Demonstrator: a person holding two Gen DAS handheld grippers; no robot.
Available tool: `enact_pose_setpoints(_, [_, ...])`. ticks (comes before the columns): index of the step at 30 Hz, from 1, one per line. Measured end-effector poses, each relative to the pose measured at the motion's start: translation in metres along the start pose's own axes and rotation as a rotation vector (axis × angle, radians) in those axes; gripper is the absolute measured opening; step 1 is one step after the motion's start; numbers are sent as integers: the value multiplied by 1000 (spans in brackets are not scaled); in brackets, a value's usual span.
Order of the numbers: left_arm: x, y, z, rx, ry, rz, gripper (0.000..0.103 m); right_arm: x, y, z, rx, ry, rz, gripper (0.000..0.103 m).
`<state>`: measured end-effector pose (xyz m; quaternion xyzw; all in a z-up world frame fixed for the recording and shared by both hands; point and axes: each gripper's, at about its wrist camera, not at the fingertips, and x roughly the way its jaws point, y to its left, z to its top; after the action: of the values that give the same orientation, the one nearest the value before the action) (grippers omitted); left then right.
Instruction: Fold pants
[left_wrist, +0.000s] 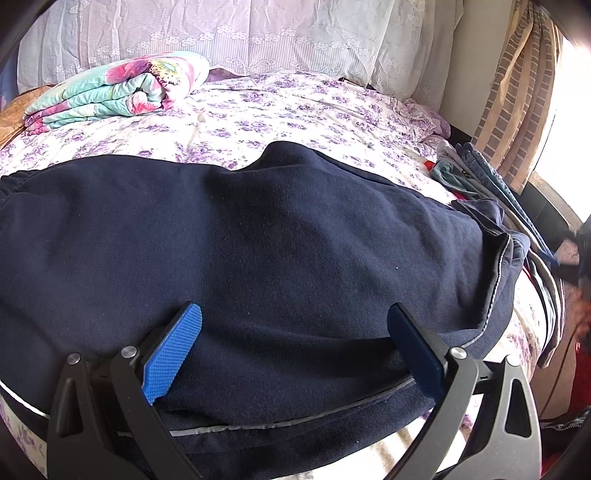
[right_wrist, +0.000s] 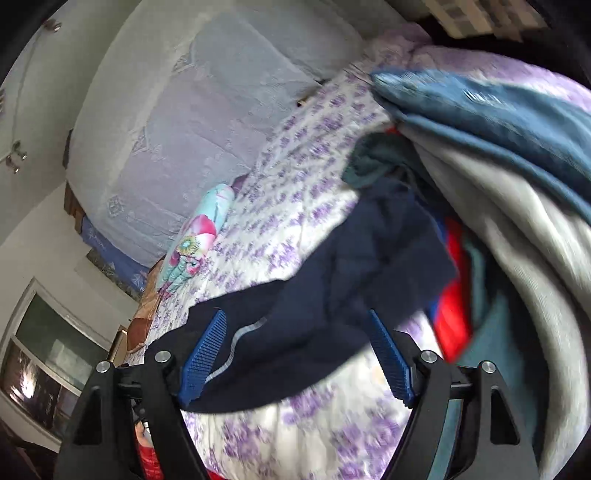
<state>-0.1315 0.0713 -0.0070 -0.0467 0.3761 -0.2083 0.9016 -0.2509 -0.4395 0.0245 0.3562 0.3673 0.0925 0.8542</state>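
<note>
**Navy pants spread on the floral bed**

Across the bed (left_wrist: 295, 110), on its purple-flowered sheet, the navy pants (left_wrist: 258, 240) lie spread wide, with a grey-piped edge along the near side. Over them sits the left gripper (left_wrist: 291, 350), its jaws wide apart with the cloth lying between the blue pads, not pinched. At the pants' end beside a pile of clothes (right_wrist: 498, 184), the right gripper (right_wrist: 295, 354) has its jaws spread wide around a bunched navy fold, the pads not pressing it. A folded floral quilt (left_wrist: 110, 92) rests near the lace-covered headboard (left_wrist: 240, 33).
</note>
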Motion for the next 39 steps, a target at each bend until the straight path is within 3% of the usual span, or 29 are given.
enact_pose_setpoints(3, [0,-2,0,0,1,4,98,35,-1,9,11,68,-11,86])
enact_pose_setpoints(6, [0,-3,0,0,1,5,98,80,26,46,-12,100,32,88])
enact_pose_setpoints(9, [0,-4,-1,1,3,10,98,127,73,87,-156,121,87,90])
enact_pose_setpoints(11, [-1,-4,-1,1,2,13,98,148,84,101,-174,141,4,90])
enact_pose_setpoints(13, [-2,-4,-2,2,-1,15,98,140,83,100,-155,127,48,90])
enact_pose_setpoints(19, [-2,-2,-2,-1,-7,7,98,23,44,69,-157,-131,82,90])
enact_pose_setpoints(23, [-3,-1,-2,-4,-12,-2,98,23,7,55,-58,-99,-11,89])
enact_pose_setpoints(24, [-3,-1,-2,-5,-12,-1,98,33,2,54,-36,-85,-15,86])
enact_pose_setpoints(26, [-3,-1,-2,-4,-12,-1,98,59,-6,57,9,-48,4,65])
enact_pose_setpoints(30, [-3,-1,-2,-4,-12,-1,98,100,-6,61,35,-19,-45,42])
enact_pose_setpoints(32, [-3,-1,-2,-4,-12,-1,98,97,2,59,13,-31,3,15])
enact_pose_setpoints(36, [-3,-2,-2,-5,-13,-2,98,37,25,47,-68,-119,-7,10])
enact_pose_setpoints(39, [-4,-1,-3,-5,-18,-9,98,-5,14,24,-69,-60,-122,10])
